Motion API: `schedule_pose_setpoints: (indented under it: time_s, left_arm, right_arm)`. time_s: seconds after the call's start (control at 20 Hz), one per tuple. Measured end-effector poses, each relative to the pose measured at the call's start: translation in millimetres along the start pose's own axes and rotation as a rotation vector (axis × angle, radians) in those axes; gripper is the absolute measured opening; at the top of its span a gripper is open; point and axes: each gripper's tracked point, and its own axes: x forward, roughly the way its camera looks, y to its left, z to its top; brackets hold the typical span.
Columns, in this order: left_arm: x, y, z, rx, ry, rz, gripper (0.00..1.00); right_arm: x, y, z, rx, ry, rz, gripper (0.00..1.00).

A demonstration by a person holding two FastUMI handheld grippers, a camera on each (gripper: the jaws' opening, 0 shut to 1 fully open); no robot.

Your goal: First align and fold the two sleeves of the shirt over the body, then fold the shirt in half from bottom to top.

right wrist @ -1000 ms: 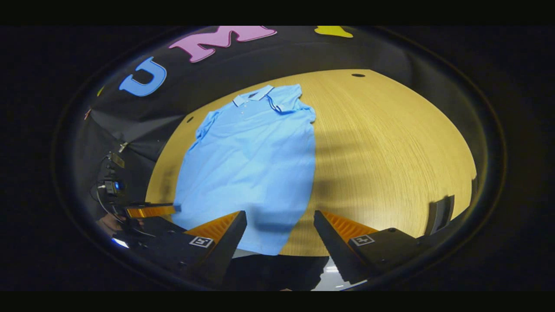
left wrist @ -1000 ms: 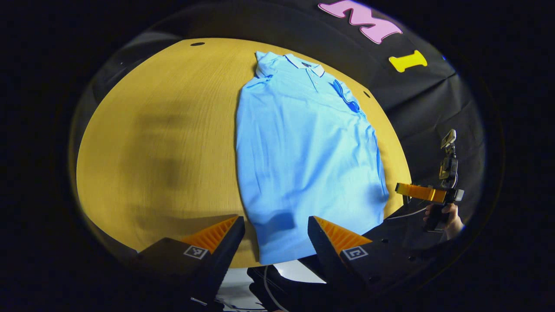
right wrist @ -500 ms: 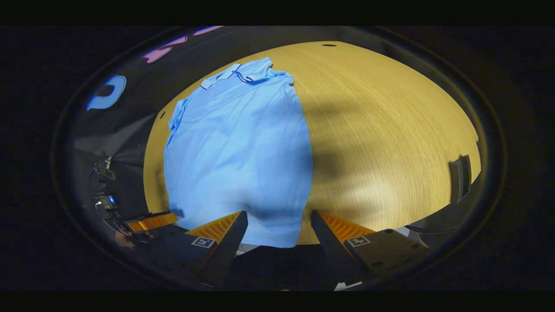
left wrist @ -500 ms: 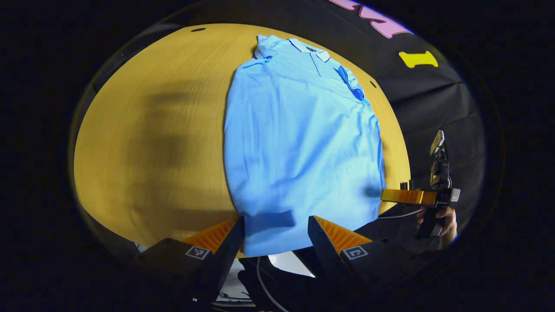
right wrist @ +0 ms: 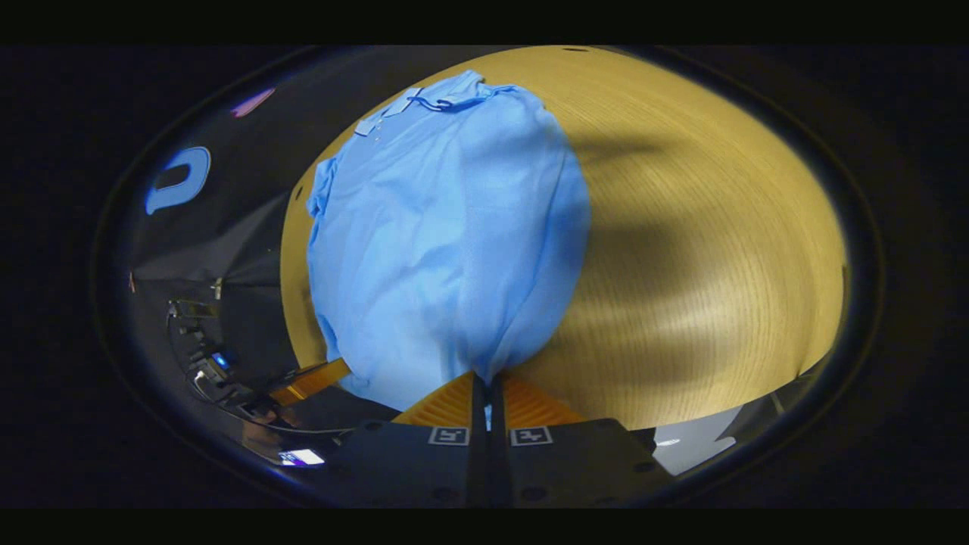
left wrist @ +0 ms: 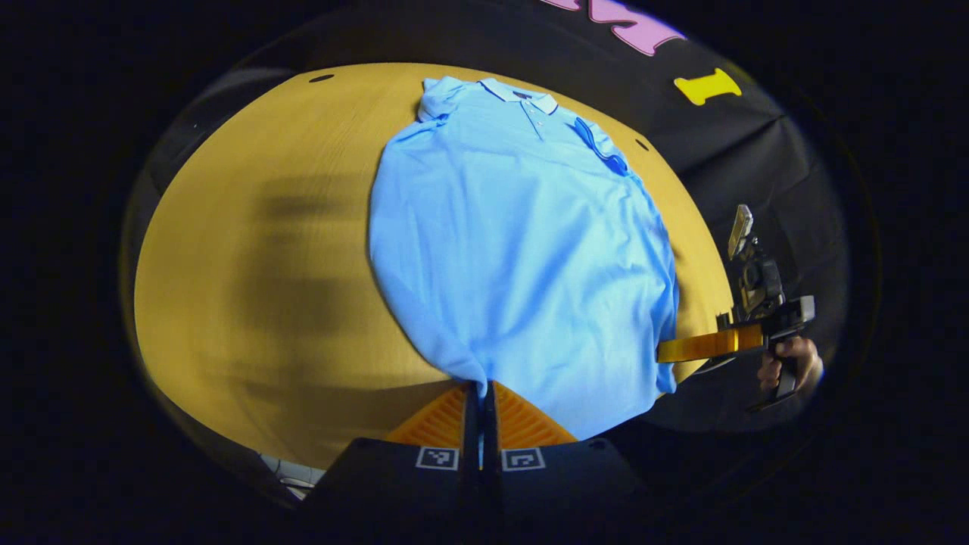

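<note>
Shirt (left wrist: pixel 522 250) hem clenched in left claw (left wrist: pixel 478 393) and right claw (right wrist: pixel 484 382) at bottom centre; judgement: lift both evenly, carry hem toward collar, upper frame.

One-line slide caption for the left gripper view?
Left gripper shut on the blue shirt's bottom hem, sleeves already folded in, on the wooden table.

Under my work lies a wooden counter (left wrist: pixel 250 250) with a yellow-tan grain, broad and bare over much of its top, with soft blurred shadows across it. In my right gripper view the counter (right wrist: pixel 719 227) spreads wide to one side. A small dark hole (left wrist: pixel 322 78) sits near its far edge. Behind it hangs the black cloth wall (left wrist: pixel 757 166), creased in places.
</note>
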Motion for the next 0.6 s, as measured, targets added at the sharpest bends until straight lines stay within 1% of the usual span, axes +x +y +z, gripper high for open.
schedule_pose_setpoints:
  time_s: [0.05,0.1,0.15,0.2,0.25,0.3,0.35,0.45,0.5,0.55,0.6]
  left_arm:
    - [-1.2,-0.3,-2.8,-0.01,0.005,-0.011,0.06]
    - [-3.4,0.1,-2.6,-0.012,0.009,-0.017,0.06]
    - [-4.7,-1.7,-1.7,-0.007,0.008,-0.031,0.06]
    - [-7.7,-3.9,1.1,0.0,0.0,-0.048,0.06]
    - [-10.7,-6.5,3.7,0.004,-0.012,-0.068,0.06]
    - [-14.4,-9.2,8.0,0.003,-0.029,-0.091,0.06]
    - [-18.0,-12.4,12.2,0.002,-0.043,-0.113,0.06]
    - [-21.8,-14.8,20.2,0.005,-0.064,-0.132,0.06]
    - [-23.9,-16.5,24.3,0.012,-0.074,-0.14,0.06]
    - [-26.9,-19.4,29.4,0.023,-0.089,-0.151,0.06]
    - [-31.0,-22.4,34.7,0.036,-0.107,-0.163,0.06]
  right_arm:
    - [-0.9,0.3,3.0,-0.004,-0.003,0.014,0.05]
    - [-0.9,0.3,4.6,-0.012,-0.016,0.024,0.0]
    - [-1.7,-0.6,6.2,-0.022,-0.021,0.031,0.0]
    - [-2.1,-0.8,8.0,-0.029,-0.024,0.042,0.05]
    - [-3.2,1.1,9.5,-0.032,-0.03,0.058,0.05]
    - [-4.7,5.3,10.3,-0.031,-0.034,0.082,0.0]
    - [-6.4,10.6,10.7,-0.032,-0.034,0.11,0.05]
    - [-12.7,22.4,11.5,-0.032,-0.045,0.172,0.05]
    - [-15.0,29.6,13.0,-0.03,-0.048,0.206,0.1]
    - [-18.9,34.6,14.9,-0.035,-0.057,0.231,0.04]
    - [-22.3,39.8,18.6,-0.045,-0.067,0.256,0.04]
